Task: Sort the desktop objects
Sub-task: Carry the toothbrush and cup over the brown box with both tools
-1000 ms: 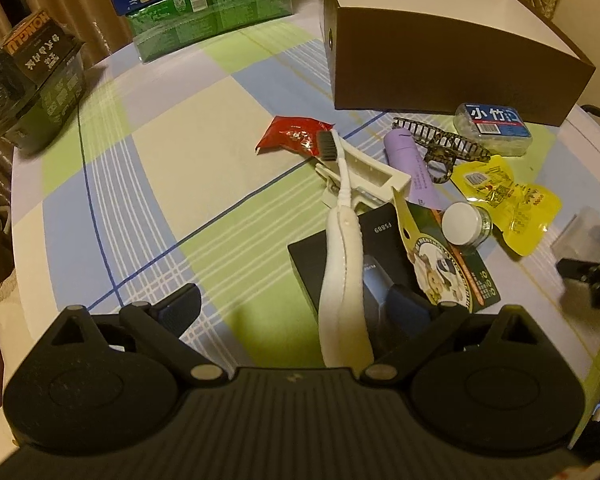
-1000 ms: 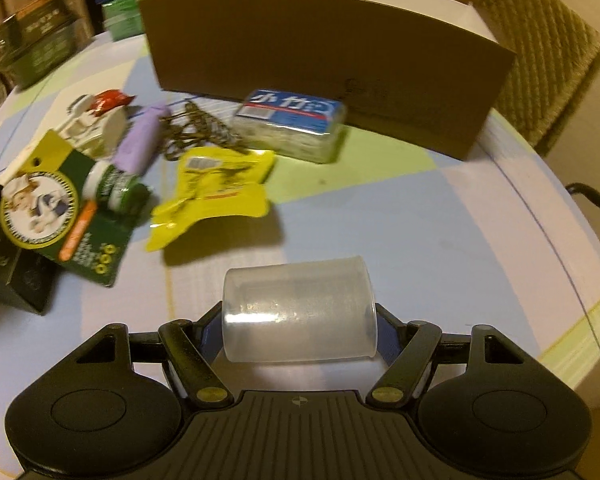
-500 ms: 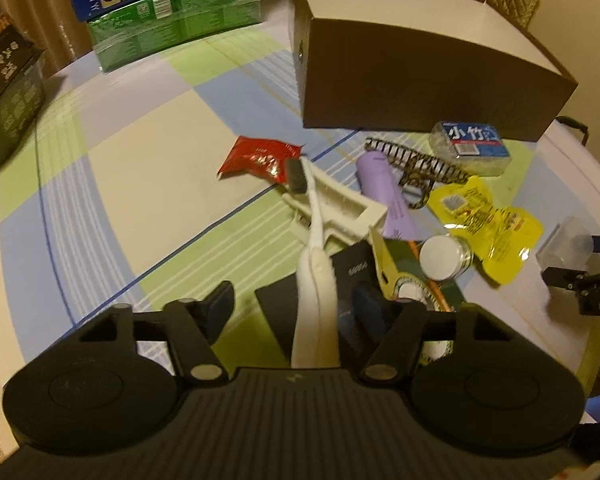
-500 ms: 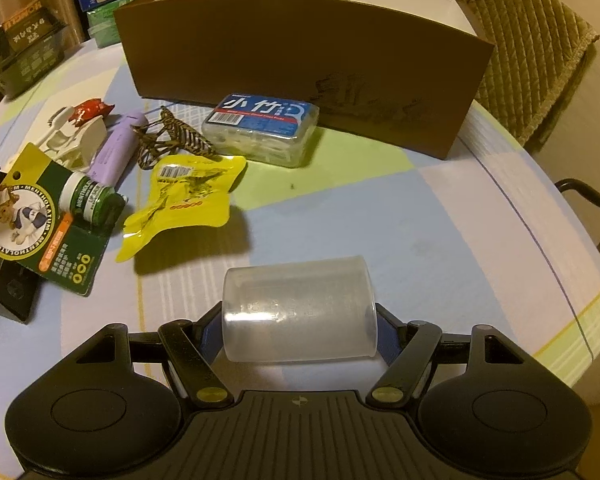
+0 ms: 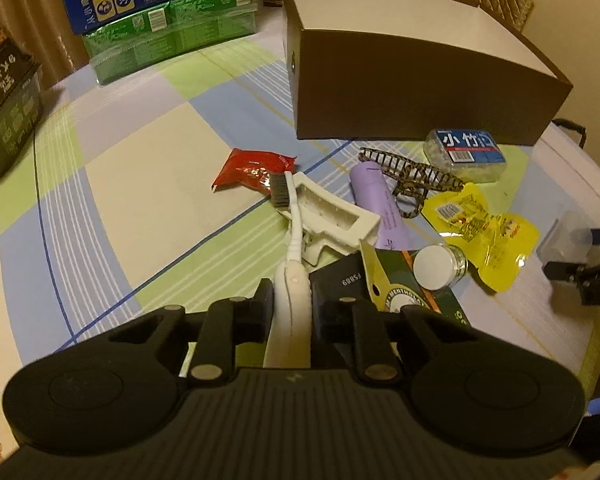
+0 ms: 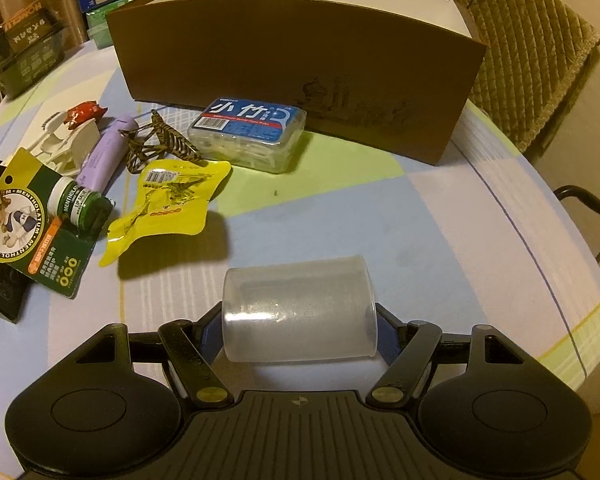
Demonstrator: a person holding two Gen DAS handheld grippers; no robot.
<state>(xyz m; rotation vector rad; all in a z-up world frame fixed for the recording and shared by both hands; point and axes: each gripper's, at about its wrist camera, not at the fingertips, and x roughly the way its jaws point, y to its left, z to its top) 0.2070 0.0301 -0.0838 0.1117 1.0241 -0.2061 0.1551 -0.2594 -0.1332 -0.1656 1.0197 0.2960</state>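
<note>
Left claw [image 5: 291, 307] clenched on the white toothbrush [image 5: 290, 280] handle; dark bristle head points away, over the white hair clip [image 5: 332, 220] in the clutter on the worktop [image 5: 140, 184].

Right claw [image 6: 298, 330] grasping a translucent plastic cup [image 6: 298, 314] lying sideways between the fingers (held by its two ends), just above the checked cloth.

Brown cardboard box [image 6: 300, 76] stands open at the far side; floss-pick case [image 6: 248, 136] just in front of it, yellow pouch [image 6: 168, 204] and lip-balm card [image 6: 32, 232] to the left.
</note>
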